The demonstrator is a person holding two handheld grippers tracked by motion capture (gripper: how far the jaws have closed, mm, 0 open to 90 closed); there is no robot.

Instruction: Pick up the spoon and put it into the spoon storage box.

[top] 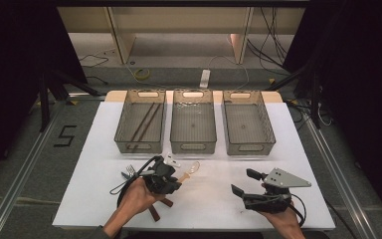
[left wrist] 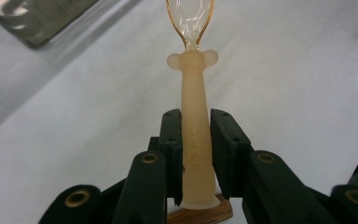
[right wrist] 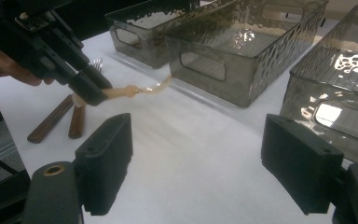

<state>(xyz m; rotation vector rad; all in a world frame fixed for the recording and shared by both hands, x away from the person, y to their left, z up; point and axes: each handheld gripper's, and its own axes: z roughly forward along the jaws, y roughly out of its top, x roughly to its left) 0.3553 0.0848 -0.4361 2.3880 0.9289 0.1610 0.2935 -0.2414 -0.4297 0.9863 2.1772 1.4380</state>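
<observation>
The left gripper [top: 175, 178] has its jaws clamped on the pale, cream-coloured handle of a small spoon [top: 189, 171], whose clear amber-rimmed bowl points away from the person toward the middle basket [top: 193, 145]. In the left gripper view the two black pads press against either side of the handle [left wrist: 195, 154], low down near its flared end, and the bowl [left wrist: 189, 21] shows at the top of the frame over the white table cover [left wrist: 298, 88]. The right gripper view shows the spoon [right wrist: 135, 90] held clear of the table surface, roughly level, with its bowl end close to the near wall of the middle basket [right wrist: 242, 70] but not touching it. Below the left gripper lie two brown wooden handles [right wrist: 58, 119] on the table, and a metal fork [top: 130, 171] rests just beside the hand's left side. The right gripper [top: 242, 181] sits near the table's front right edge, its jaws spread wide apart with nothing between them. Three dark mesh baskets stand in a row across the back of the table; the left basket [top: 140, 144] holds two thin dark sticks [top: 145, 121].
</observation>
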